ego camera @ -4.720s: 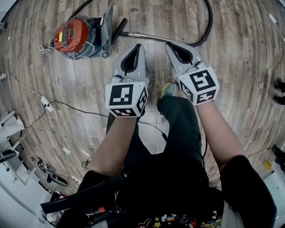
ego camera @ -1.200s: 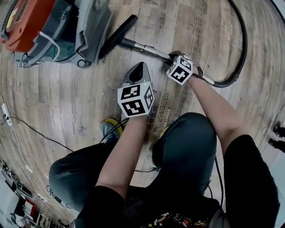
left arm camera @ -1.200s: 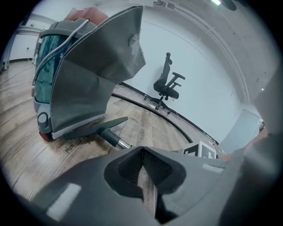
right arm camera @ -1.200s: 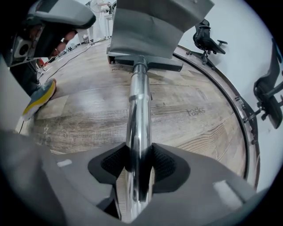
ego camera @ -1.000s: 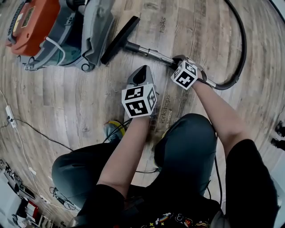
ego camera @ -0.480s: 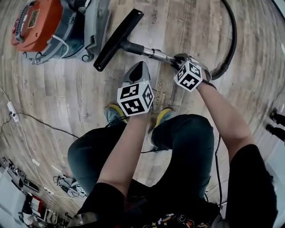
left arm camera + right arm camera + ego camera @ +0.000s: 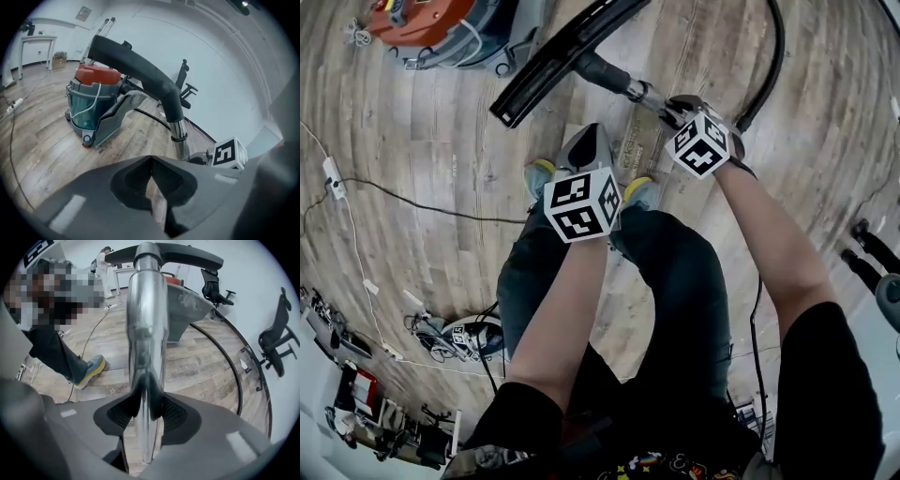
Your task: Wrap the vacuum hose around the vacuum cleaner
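**Head view.** The right gripper was closed on the metal tube of the wand, just behind where the tube joined the black floor nozzle. The tube's long axis ran from that gripper up and to the left. That pointed it towards the vacuum cleaner, which sat in the top-left corner, well apart from both grippers. The hose left the tube on the far side of the right gripper and curved away along the right edge. The left gripper hung below and beside the tube, touching nothing, above the person's shoe.

**Left gripper view.** The left gripper had its jaws pressed together with nothing between them. Ahead of it, the nozzle and tube were clear of the wooden floor. The vacuum cleaner stood beyond them.

**Right gripper view.** The tube ran straight out between the jaws of the right gripper, with the pads tight on both of its sides. The nozzle lay across the tube's far end, and the vacuum cleaner stood just past it. The hose lay in an arc on the floor off to the right.

As I judged it, the wrapping would depend on this layout. The cleaner lay ahead along the tube's axis, while the slack hose trailed behind on the right. The empty left gripper was the nearer one to the cleaner, and the right was nearer to the hose.
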The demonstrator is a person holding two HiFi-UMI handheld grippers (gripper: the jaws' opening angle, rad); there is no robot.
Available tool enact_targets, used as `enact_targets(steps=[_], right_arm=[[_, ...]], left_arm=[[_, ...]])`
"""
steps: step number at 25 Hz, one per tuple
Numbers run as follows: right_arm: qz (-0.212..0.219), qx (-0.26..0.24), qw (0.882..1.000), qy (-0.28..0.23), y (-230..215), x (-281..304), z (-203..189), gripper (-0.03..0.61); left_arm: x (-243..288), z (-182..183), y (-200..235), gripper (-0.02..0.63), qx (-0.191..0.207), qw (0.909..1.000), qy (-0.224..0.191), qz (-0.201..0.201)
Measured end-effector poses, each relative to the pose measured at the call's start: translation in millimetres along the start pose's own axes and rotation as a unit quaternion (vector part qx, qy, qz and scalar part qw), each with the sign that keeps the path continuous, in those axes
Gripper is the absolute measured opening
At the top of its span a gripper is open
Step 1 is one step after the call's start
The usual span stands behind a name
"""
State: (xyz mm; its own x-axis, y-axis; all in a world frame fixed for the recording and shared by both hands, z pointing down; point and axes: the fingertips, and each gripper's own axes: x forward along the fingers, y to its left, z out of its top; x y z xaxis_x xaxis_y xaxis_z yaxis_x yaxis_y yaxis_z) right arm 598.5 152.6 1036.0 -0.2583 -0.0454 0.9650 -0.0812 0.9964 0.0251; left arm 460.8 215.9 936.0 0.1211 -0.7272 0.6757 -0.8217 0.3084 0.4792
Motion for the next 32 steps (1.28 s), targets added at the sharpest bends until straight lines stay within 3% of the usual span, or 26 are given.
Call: enact_targets(steps=[15,32], right_arm=[[-0.001,0.044,0.998,-0.053,48.5,-130.7,104.2,0.189],[0.016,0.086,0.987,-0.135,91.8,-266.7,210.4,0.189]], left_arm=[[-136.5,102.3,-17.9,0.002,0.007,0.9982,-0.057,0.019],[-246.4,182.1,-47.3,0.002,0.028,0.9954,-0.09,0.016]])
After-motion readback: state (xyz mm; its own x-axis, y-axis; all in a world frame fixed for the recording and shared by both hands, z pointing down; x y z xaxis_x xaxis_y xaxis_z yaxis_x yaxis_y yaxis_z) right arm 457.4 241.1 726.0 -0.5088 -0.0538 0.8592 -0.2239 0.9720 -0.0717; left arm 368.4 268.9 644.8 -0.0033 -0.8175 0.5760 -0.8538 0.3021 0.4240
